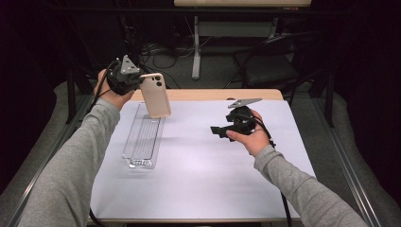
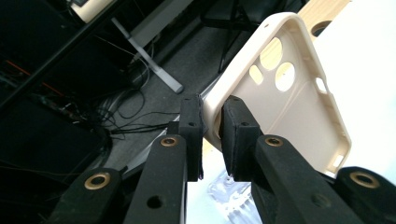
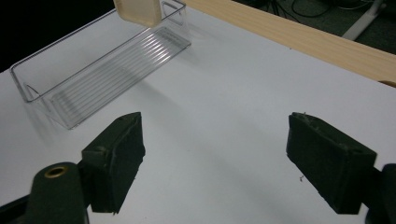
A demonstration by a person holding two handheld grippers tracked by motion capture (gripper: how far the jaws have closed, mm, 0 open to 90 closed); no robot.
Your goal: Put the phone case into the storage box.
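Phone case (image 1: 155,95): one, pinched in left gripper (image 2: 211,135); one clear tray (image 1: 143,136).

Left hand-held gripper (image 1: 137,81) raised, jaws clamped, right hand-held gripper (image 1: 218,131) low, jaws apart

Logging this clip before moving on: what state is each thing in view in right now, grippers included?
Phone case: empty, held up off the table above the far end of the tray, gripped by one edge.
Clear tray: upright on the white mat, empty.
Left gripper: jaws shut on the phone case's edge.
Right gripper: jaws wide open, holding nothing, above the mat.
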